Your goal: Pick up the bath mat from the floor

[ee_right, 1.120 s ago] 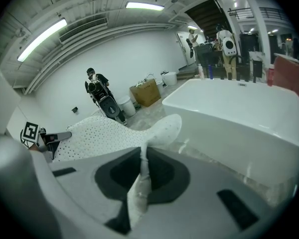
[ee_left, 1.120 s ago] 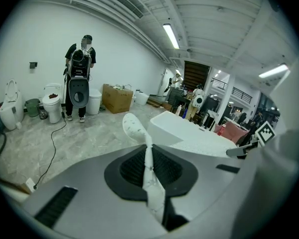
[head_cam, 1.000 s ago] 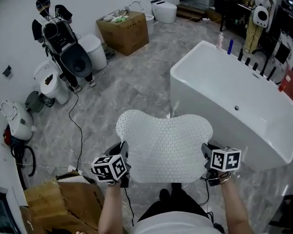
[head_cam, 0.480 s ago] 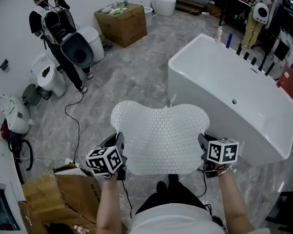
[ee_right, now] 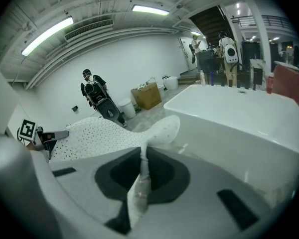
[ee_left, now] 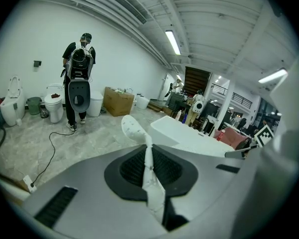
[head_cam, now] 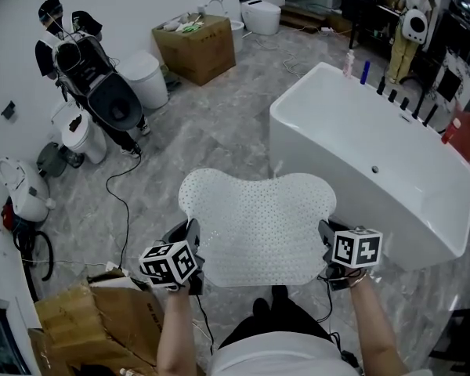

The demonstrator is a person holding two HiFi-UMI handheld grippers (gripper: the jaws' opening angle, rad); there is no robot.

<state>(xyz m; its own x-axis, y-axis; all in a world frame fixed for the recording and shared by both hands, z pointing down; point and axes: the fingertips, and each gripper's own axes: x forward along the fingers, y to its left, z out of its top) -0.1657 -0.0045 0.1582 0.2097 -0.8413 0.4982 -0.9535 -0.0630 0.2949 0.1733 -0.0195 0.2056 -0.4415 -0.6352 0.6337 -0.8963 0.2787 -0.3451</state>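
The white perforated bath mat [head_cam: 258, 227] is held flat in the air in front of me, stretched between both grippers, well above the grey floor. My left gripper [head_cam: 193, 251] is shut on the mat's left edge; in the left gripper view the mat edge [ee_left: 150, 178] is pinched between the jaws [ee_left: 150, 168]. My right gripper [head_cam: 327, 249] is shut on the mat's right edge, and the right gripper view shows the mat [ee_right: 99, 133] spreading left from the closed jaws [ee_right: 142, 176].
A white bathtub [head_cam: 374, 159] stands close on the right, bottles [head_cam: 364, 71] on its far rim. A person with gear [head_cam: 90, 77] stands at far left among toilets [head_cam: 145, 77]. Cardboard boxes [head_cam: 197, 47] [head_cam: 102, 319] sit at the back and near left. A cable [head_cam: 124, 202] runs over the floor.
The mat stays held up between both grippers, almost unmoved. The view has shifted slightly and the person at the far left has moved a little.
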